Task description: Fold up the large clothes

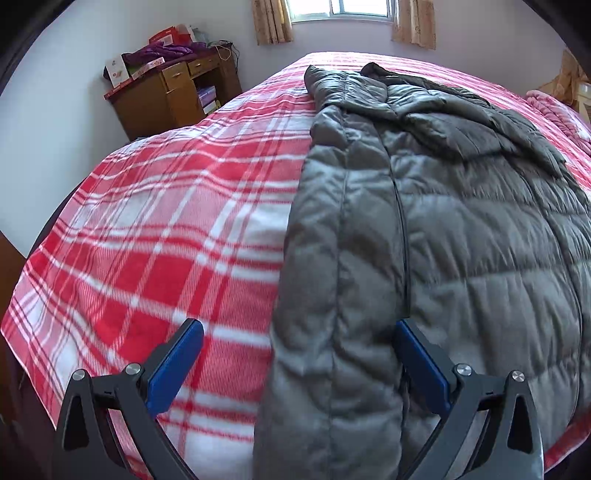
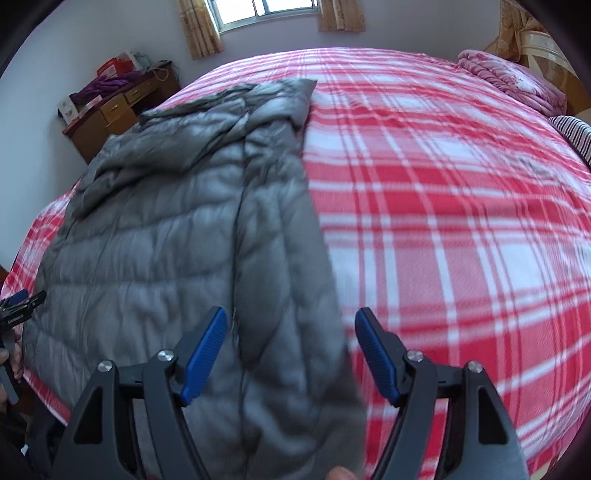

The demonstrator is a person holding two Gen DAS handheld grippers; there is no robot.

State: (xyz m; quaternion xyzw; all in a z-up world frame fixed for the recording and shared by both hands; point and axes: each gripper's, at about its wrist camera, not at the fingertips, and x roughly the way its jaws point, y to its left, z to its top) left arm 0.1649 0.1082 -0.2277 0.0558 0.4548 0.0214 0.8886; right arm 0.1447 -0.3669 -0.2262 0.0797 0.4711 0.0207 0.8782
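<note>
— Can you read anything from where you stand?

— Nothing. The red boxes (image 1: pixel 168 37) piled on the wooden desk (image 1: pixel 173 92) have printing on them, but it is too small and blurred to make out.

— And the white carton (image 1: pixel 116 70) at the desk's corner?

— A coloured picture on its face, no letters I can tell.

— The jacket, any tag or brand?

— No label shows on the grey puffer jacket (image 2: pixel 177 229).

Both wrist views close above bed (image 1: pixel 147 240), angled down toward window (image 2: pixel 258 11), sharing jacket (image 1: pixel 443 221).
</note>
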